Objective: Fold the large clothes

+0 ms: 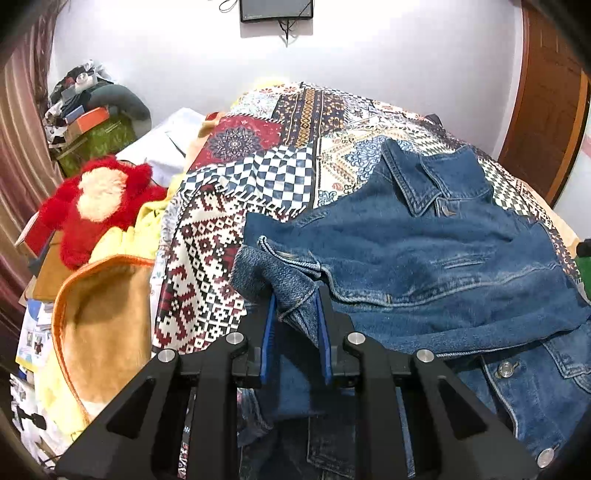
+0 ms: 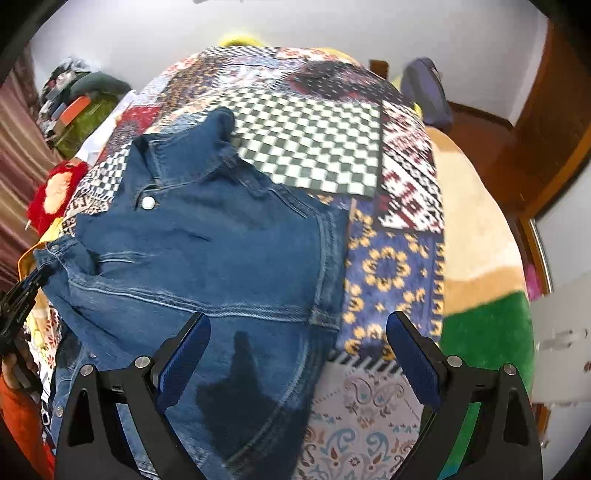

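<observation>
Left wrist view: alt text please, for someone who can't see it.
The left gripper is shut on a denim jacket sleeve cuff, the jacket spread over a patchwork bedspread. A red plush toy lies at the left.

Patchwork bedspread, red plush toy, wall-mounted screen, wooden door, striped curtain

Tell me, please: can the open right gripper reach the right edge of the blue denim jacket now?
Probably yes. The right gripper stands open just above the blue denim jacket, whose right edge lies bare on the patchwork bedspread, with nothing between.
</observation>
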The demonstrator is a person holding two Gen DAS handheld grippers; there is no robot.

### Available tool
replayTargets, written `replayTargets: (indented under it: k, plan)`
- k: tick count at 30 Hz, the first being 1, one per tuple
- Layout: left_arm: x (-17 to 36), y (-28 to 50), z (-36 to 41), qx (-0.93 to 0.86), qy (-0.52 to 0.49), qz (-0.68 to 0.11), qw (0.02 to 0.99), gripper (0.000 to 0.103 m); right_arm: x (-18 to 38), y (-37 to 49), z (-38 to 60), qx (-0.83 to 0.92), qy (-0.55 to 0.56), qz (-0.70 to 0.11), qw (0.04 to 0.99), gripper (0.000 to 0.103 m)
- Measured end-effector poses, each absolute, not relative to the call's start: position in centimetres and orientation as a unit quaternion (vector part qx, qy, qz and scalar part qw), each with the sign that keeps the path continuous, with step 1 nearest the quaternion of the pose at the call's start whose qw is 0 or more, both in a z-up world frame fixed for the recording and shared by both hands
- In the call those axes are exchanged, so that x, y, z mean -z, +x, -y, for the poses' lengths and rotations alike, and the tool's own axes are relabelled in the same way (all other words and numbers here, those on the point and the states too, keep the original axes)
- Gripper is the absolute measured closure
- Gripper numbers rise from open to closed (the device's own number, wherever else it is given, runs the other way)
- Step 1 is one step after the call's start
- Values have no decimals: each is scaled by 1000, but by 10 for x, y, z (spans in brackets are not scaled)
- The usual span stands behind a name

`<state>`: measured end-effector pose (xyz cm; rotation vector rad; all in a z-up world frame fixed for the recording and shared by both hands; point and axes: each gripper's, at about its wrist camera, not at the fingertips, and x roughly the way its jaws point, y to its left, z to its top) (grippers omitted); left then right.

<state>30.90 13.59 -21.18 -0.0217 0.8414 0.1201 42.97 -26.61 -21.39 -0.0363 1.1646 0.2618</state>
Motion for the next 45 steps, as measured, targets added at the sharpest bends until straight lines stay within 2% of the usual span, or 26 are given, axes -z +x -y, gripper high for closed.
replayTargets:
  k: [5,8,11,12,13,17,19,21,27,35,38,40,41,43,45]
  plan:
    - [257,303,-140,-58,-25,-487,871,79,247,429,249,-129,-51,-584,800,8]
    - [268,296,-143,-45,-48,-506,860,75,261,424,255,-129,-25,-594,794,8]
    - [263,289,-145,-44,-34,-508,860,59,264,425,267,-134,8,-604,785,7]
    - [260,287,-148,-49,-27,-510,858,49,265,425,271,-133,13,-607,783,8]
    - [257,286,-151,-54,-23,-511,858,43,266,423,271,-133,13,-609,782,8]
    - [238,284,-167,-57,-42,-505,860,42,262,422,275,-132,-2,-605,786,8]
    - [228,290,-175,-60,-55,-496,865,33,256,425,277,-130,-2,-598,791,8]
    - [217,297,-181,-65,-58,-483,871,30,250,429,280,-130,4,-590,797,8]
    - [209,351,-200,-57,-83,-478,873,29,227,453,292,-128,39,-559,818,8]
    - [249,419,-219,-36,-160,-515,842,29,238,488,301,-119,64,-557,820,9]
    - [270,437,-219,-24,-180,-531,828,29,254,500,301,-124,75,-568,810,18]
    - [279,442,-217,-20,-186,-537,823,30,264,506,300,-131,83,-579,801,33]
    - [284,445,-216,-16,-189,-539,820,30,270,510,300,-137,87,-583,796,36]
    - [290,447,-215,-13,-194,-539,819,40,279,515,298,-147,99,-587,790,55]
    - [296,449,-215,-15,-200,-538,819,48,283,518,299,-161,121,-583,787,64]
